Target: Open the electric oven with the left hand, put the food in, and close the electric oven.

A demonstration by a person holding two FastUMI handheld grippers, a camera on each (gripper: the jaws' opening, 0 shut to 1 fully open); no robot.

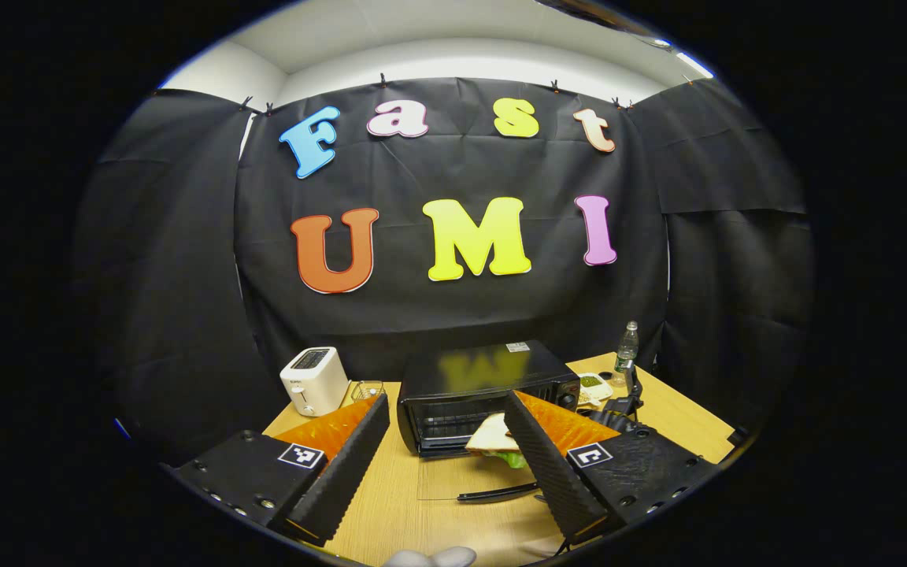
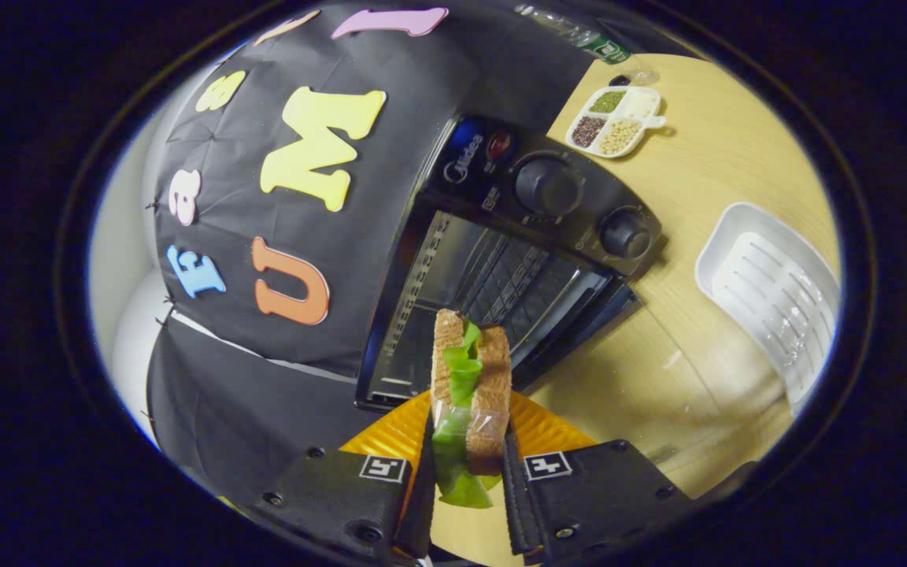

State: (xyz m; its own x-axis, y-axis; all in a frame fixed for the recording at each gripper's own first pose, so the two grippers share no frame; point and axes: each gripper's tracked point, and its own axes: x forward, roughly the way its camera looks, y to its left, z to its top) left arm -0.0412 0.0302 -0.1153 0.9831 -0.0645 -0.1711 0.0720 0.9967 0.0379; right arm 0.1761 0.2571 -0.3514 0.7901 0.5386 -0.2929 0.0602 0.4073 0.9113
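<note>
Left gripper view: your left gripper [image 1: 442,457] is spread wide, nothing between the fingers, nothing touching them. It hangs above the wooden table [image 1: 390,512], pointing at the electric oven [image 1: 485,386]. The oven sits mid-table against the booth wall, door [image 1: 477,476] dropped flat toward you, door handle [image 1: 497,494] at the near edge. The sandwich [image 1: 495,441] shows in front of the oven mouth, over the open door, partly hidden behind your left gripper's right-hand finger. Can't tell from here what carries it. A white toaster [image 1: 313,380] stands left of the oven, a small clear container [image 1: 367,389] just beside it. Right of the oven: a water bottle [image 1: 627,346] and a white divided dish [image 1: 594,384], near each other at the back of the table. A bit of your glove-like white fingertip [image 1: 430,557] shows at the bottom edge.

Right gripper view: your right gripper [image 2: 465,465] is pinching the sandwich [image 2: 469,394]. Both fingers press on its lower end, one per bread slice, lettuce in the middle. The sandwich stands up out of the fingers, wrapped in clear film at the base. Its top end lines up with the oven [image 2: 501,260] opening; the wire rack [image 2: 516,291] inside is visible behind it. Sandwich isn't on the rack, it's out in front of the cavity. Two knobs [image 2: 548,187] on the control panel. A white slotted tray [image 2: 768,291] lies on the table [image 2: 705,181] well apart from the oven; the divided dish [image 2: 615,120] with grains sits beyond the panel, the bottle [image 2: 579,31] lies past it in this view.
</note>
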